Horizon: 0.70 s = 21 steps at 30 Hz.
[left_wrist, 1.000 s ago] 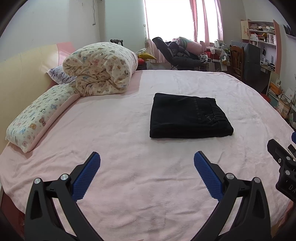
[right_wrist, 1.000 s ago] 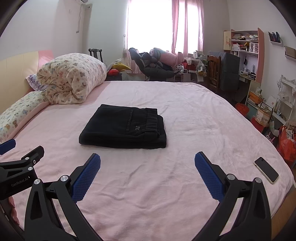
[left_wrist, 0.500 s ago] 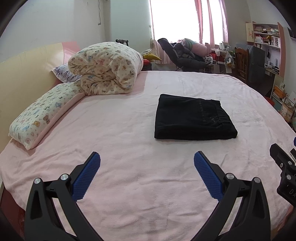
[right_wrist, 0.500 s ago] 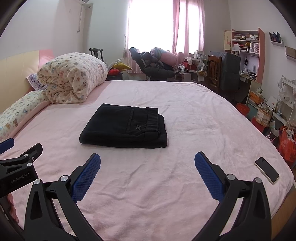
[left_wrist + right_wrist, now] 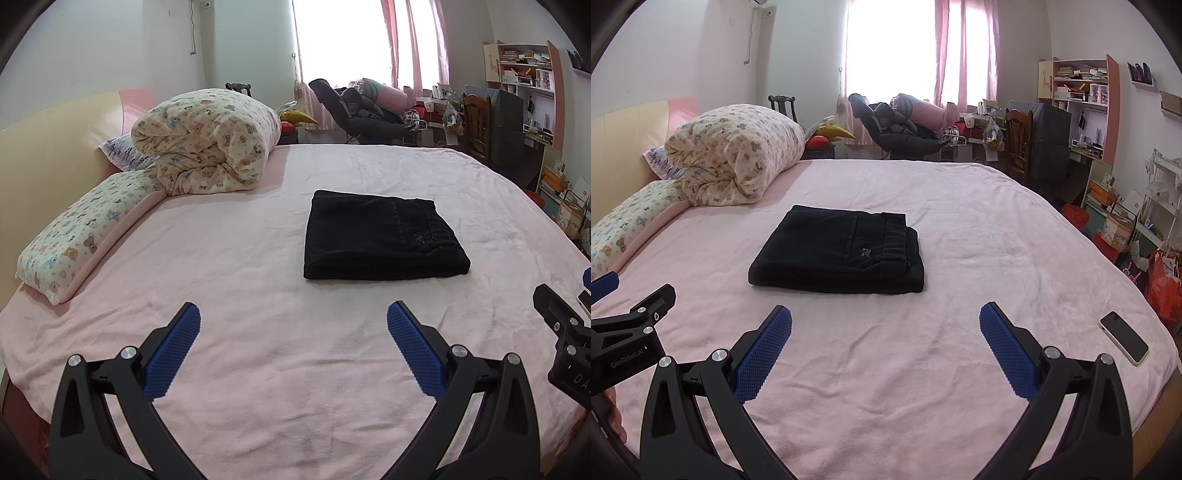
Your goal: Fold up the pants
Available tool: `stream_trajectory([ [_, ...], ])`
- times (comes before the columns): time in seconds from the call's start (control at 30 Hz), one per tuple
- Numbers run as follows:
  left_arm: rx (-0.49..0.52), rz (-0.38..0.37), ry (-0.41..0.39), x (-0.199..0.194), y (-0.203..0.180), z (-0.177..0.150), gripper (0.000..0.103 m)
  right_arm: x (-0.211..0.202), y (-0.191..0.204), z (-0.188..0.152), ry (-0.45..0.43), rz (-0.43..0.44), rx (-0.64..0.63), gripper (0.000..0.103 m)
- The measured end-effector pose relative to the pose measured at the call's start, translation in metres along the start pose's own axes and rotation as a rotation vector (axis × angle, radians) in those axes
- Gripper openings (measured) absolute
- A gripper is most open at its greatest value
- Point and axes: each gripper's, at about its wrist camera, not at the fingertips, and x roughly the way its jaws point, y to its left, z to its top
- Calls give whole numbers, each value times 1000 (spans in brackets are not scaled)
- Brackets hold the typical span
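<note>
pants: black pants (image 5: 382, 236) lie folded into a compact, squared stack of layers near the middle of the bed, waistband end to the right. the edges line up, so the folding looks complete, as a judgement.
bed: a pink bed (image 5: 258, 369) carries the pants on a bare stretch of cover, well apart from the bedding, likely so the fabric had room to be laid flat.
left tool: the left tool (image 5: 293, 328) hovers over the near part of the bed, its 2 blue-padded fingers spread wide with nothing between them, near the pants but not touching.
right tool: the right tool (image 5: 885, 328) hovers to the right of the left tool, also spread wide and empty, its fingers apart from the pants. both point at the stack from the near side, which suits stepping back from a finished fold.
bedding: a rolled quilt (image 5: 207, 142) with a bear print sits at the far left by the headboard, resting on a long pillow (image 5: 79, 236); both seem pushed aside to keep the middle free.
phone: a phone (image 5: 1123, 337) lies face up at the near right edge of the bed, well apart from the pants.
containers: a bookshelf (image 5: 1078, 96) at the far right holds books and small boxes; a red bag (image 5: 1163, 280) stands on the floor at the right, contents too small to tell.
</note>
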Motion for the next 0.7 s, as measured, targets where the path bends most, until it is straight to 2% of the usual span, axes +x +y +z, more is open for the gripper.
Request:
stream_trajectory([
  [0.7,15,-13,8,0,-4,-4,101,1,0,0,2,4,-5,102],
])
